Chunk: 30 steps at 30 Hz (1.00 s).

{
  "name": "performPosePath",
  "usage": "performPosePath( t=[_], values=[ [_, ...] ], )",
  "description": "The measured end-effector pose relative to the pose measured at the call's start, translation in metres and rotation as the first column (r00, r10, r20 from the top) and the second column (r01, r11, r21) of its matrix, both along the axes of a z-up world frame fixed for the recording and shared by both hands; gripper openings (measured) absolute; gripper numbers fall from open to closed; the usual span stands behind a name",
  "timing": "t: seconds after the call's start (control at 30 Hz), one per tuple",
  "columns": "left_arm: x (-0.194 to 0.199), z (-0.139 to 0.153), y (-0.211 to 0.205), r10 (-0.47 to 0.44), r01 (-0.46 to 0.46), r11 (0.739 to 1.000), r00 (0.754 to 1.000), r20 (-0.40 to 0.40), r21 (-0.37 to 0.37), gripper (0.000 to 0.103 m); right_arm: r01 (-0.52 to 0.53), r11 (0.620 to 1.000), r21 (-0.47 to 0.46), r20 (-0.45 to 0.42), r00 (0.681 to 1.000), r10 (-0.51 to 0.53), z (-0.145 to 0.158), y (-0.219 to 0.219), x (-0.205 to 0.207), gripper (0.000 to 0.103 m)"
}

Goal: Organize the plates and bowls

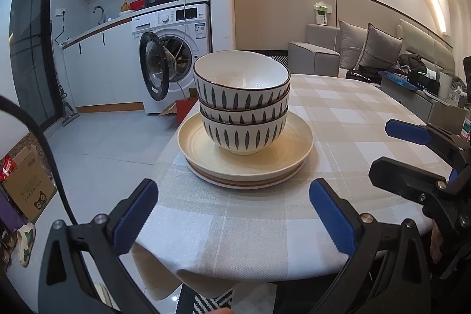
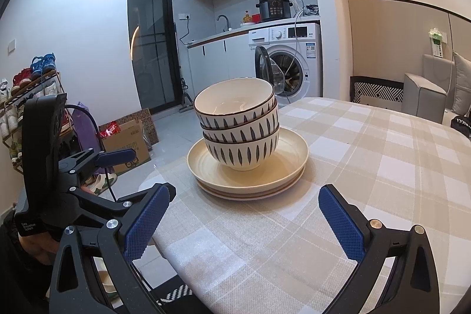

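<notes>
Three white bowls with dark leaf marks [image 1: 243,105] [image 2: 238,125] are nested in a stack on cream plates [image 1: 245,164] [image 2: 250,181], which lie stacked on the checked tablecloth near the table's far left edge. My left gripper [image 1: 234,211] stands open in front of the stack, nothing between its blue pads. My right gripper [image 2: 245,222] is open too, a short way before the plates. In the left wrist view the right gripper [image 1: 412,149] shows at the right edge, held over the table. The left gripper [image 2: 117,167] appears at the left of the right wrist view.
The table [image 1: 353,122] carries a beige checked cloth whose near edge hangs over. Beyond it stand a washing machine with its door open [image 1: 173,61], a grey sofa [image 1: 353,49], cardboard boxes [image 2: 129,143] and a shoe rack [image 2: 32,96] on the floor.
</notes>
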<state>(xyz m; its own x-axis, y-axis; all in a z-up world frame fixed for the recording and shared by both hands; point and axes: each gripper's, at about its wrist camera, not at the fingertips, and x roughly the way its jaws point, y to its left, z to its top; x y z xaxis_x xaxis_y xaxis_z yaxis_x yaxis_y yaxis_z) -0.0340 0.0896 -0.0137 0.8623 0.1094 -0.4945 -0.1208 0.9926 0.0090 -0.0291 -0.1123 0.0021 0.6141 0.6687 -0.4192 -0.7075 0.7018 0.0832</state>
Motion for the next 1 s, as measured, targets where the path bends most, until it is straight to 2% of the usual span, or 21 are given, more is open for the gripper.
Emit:
performPosePath(
  t=[1.0],
  values=[
    [-0.002,-0.011,-0.005,-0.008,0.008,1.0,1.0,-0.01,0.011,0.103,0.001,1.0,-0.003,-0.01,1.0,-0.001,-0.008,-0.001,0.004,0.103]
  ],
)
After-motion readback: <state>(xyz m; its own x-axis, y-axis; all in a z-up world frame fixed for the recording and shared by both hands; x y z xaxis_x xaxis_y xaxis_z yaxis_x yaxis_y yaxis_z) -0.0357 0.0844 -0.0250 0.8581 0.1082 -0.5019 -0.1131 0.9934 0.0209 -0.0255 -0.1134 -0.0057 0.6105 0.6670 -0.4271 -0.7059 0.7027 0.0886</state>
